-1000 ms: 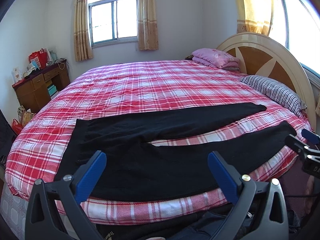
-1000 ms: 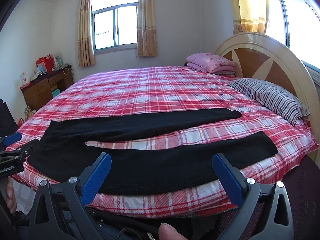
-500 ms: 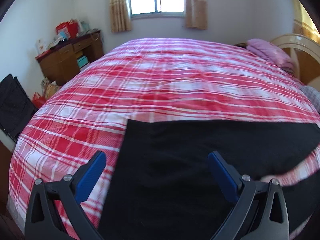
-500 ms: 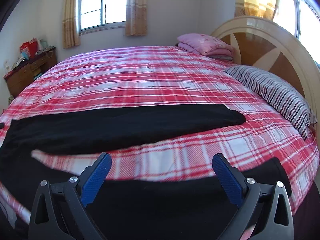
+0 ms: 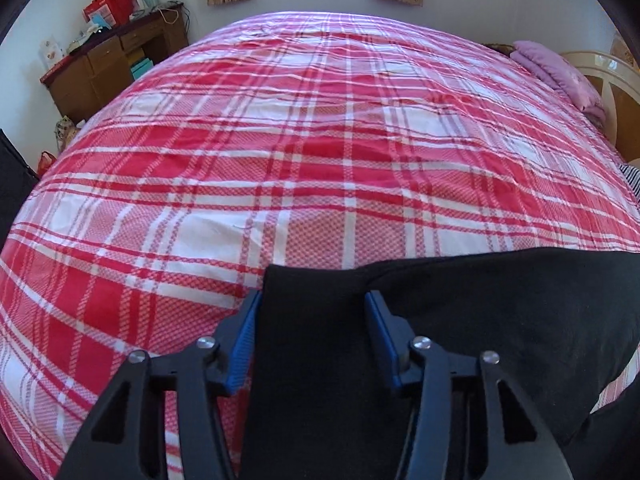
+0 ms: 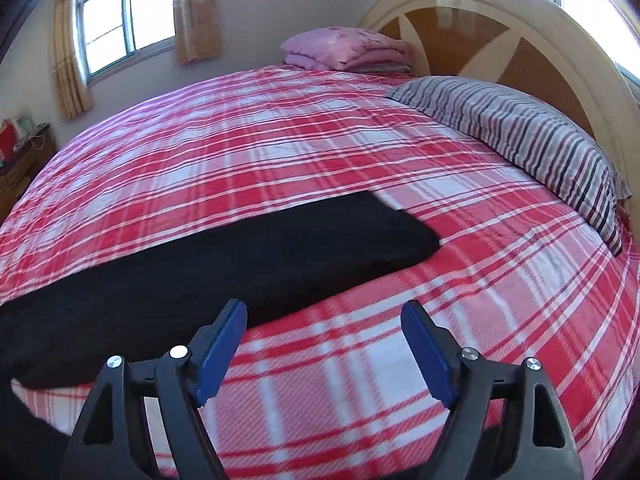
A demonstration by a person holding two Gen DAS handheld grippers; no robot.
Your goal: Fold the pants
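Matt black knit pants (image 5: pixel 500 312) lie on a woven checked cotton bedsheet (image 5: pixel 320 140).

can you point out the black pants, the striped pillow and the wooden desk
black pants (image 6: pixel 248 252), right wrist view, the far leg near its hem
striped pillow (image 6: pixel 532 136), right wrist view, its middle
wooden desk (image 5: pixel 100 68), left wrist view, its drawer front

Left gripper (image 5: pixel 312 308) closing astride black pants' (image 5: pixel 480 320) corner (fabric between jaws) on plaid bedspread (image 5: pixel 300 140).
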